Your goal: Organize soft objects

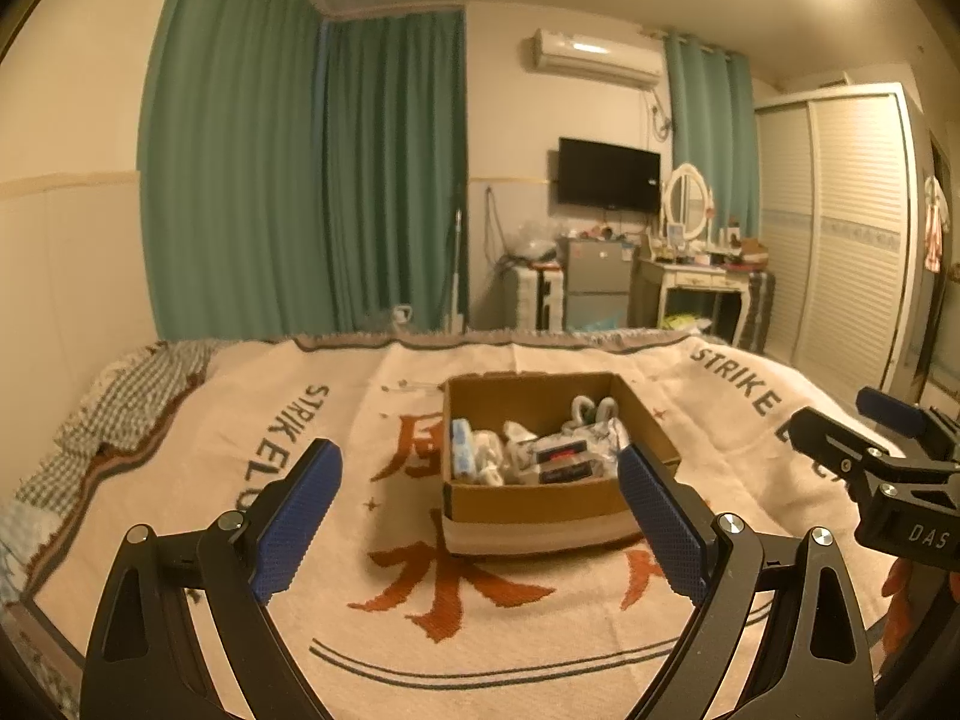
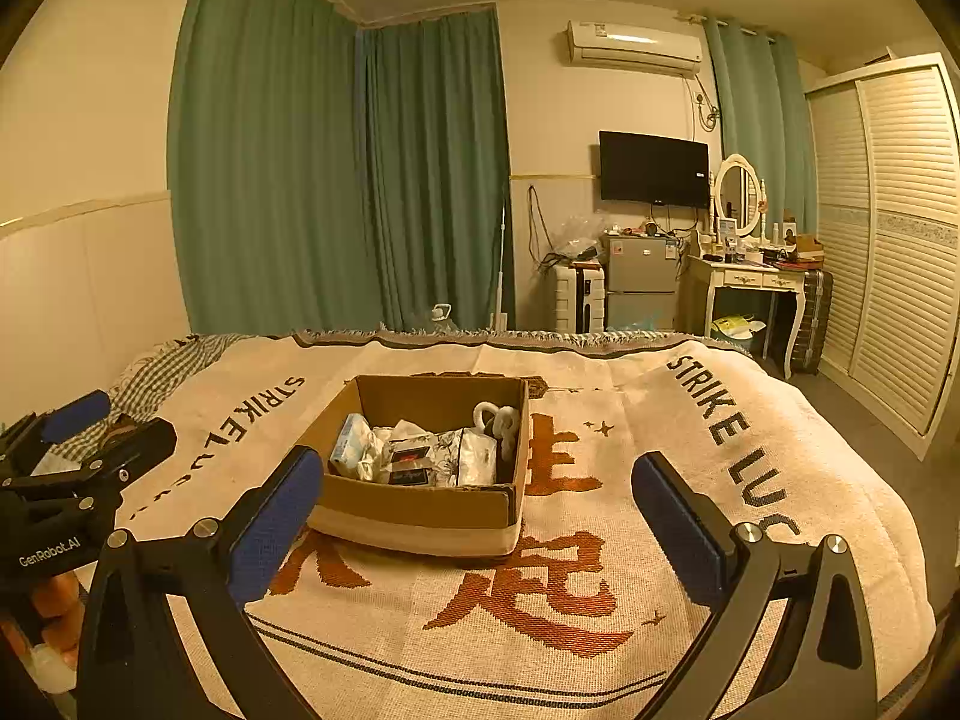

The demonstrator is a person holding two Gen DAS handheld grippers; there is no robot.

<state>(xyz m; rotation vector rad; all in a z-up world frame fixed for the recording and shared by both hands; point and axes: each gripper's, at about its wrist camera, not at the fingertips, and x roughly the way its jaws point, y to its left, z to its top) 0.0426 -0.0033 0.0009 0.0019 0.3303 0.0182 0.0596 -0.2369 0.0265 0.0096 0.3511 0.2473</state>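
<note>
Two grippers hover over a bed (image 2: 810,480) that fills the lower half of both views, spread with a cream blanket (image 1: 300,540) bearing dark lettering and rust-red characters. Green curtains (image 2: 336,180) hang in the upper left of each frame. Near the middle of the blanket sits an open cardboard box (image 2: 420,510), holding a heap of soft packets (image 2: 414,450) and a pale looped item at its back right corner. At the bottom of the left wrist view the left gripper (image 1: 480,510) has its blue-padded fingers spread wide, holding nothing. Likewise the right gripper (image 2: 474,516), wide apart and empty, frames the box.
</note>
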